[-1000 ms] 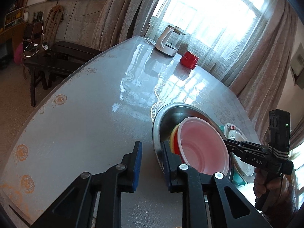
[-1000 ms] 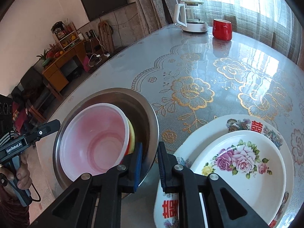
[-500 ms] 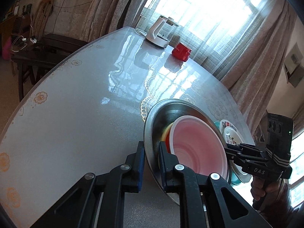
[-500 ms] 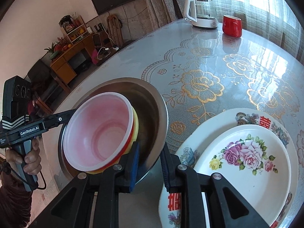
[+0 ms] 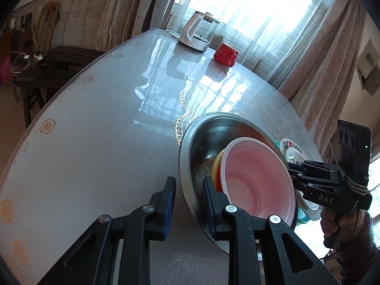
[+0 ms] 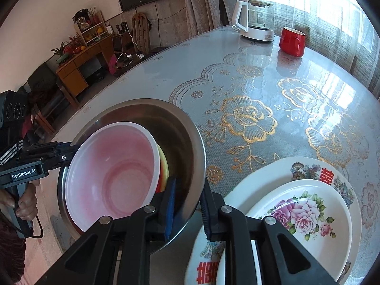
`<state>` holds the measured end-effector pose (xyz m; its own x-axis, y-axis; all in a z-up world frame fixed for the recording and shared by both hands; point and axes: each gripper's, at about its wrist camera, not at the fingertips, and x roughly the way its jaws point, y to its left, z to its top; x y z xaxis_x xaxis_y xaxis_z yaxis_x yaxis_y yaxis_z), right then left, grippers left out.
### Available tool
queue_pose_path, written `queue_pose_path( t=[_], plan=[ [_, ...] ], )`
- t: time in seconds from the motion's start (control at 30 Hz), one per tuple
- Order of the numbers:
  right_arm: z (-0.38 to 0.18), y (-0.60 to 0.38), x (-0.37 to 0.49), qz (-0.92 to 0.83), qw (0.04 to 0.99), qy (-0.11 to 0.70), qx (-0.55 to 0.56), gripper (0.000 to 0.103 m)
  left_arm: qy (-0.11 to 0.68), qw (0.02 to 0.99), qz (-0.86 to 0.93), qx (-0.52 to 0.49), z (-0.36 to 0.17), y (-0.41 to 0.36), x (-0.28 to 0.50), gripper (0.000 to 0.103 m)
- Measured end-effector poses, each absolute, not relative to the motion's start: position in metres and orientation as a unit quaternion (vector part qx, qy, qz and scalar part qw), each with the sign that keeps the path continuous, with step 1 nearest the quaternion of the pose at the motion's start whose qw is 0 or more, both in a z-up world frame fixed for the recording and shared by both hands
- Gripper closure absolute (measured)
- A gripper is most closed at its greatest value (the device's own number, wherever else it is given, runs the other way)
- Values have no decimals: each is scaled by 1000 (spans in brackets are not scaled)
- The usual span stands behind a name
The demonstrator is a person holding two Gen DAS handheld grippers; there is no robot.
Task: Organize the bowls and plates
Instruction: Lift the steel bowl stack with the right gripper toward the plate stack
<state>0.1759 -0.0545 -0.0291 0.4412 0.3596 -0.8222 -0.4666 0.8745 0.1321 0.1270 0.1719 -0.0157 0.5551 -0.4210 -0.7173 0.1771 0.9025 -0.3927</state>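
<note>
Your left gripper [image 5: 188, 194] straddles the near rim of the steel bowl [image 5: 197, 142] — one finger outside, one inside — and its jaws have just been opening a little; a gap shows between the outer pad and the rim, so that grip is loose. Your right gripper [image 6: 188, 198] straddles the opposite rim the same way, jaws narrow; whether its pads press on the metal you cannot tell from here.

The steel bowl hangs tilted between your two grippers, above the table [image 5: 95, 142]. Inside it leans a pink bowl [image 6: 111, 173], nested on a yellow bowl [image 6: 163, 168] of which only an edge shows.

Just beside your right gripper sit two stacked plates: a small floral plate [image 6: 301, 216] on a large plate [image 6: 308, 168] with red characters on its rim. A teal edge peeks from under them in the left view.

At the table's far end, well apart, stand a white kettle [image 6: 255, 22] and a red mug [image 6: 291, 41], near the curtains [image 5: 320, 59].
</note>
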Motion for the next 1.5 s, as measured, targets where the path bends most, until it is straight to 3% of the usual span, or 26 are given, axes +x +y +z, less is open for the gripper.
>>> queue_pose_path(
  t=[0.13,0.3,0.4,0.73,0.97,1.37,1.47,1.5],
  plan=[
    [-30,-56,170,250,847,466,-60,83,436,871,-172,-145,-16,170,126,87],
    [-31,-53,175,251,846,468,-50,82,440,872,-141,-163,-15,175,125,87],
    [-29,-55,174,266,840,471,-39,72,443,871,-129,-170,-14,182,123,87],
    [-17,-48,146,289,832,460,-114,65,438,878,-128,-147,-12,179,117,84],
    [-19,-35,162,249,845,453,-133,64,432,888,-121,-105,-6,173,113,85],
    [-25,-47,174,261,838,471,-90,64,437,886,-112,-104,-4,179,108,74],
    [-28,-44,170,269,832,476,-95,71,440,885,-124,-94,-6,174,107,77],
    [-29,-43,169,273,831,476,-95,76,437,885,-130,-93,-5,173,106,84]
  ],
)
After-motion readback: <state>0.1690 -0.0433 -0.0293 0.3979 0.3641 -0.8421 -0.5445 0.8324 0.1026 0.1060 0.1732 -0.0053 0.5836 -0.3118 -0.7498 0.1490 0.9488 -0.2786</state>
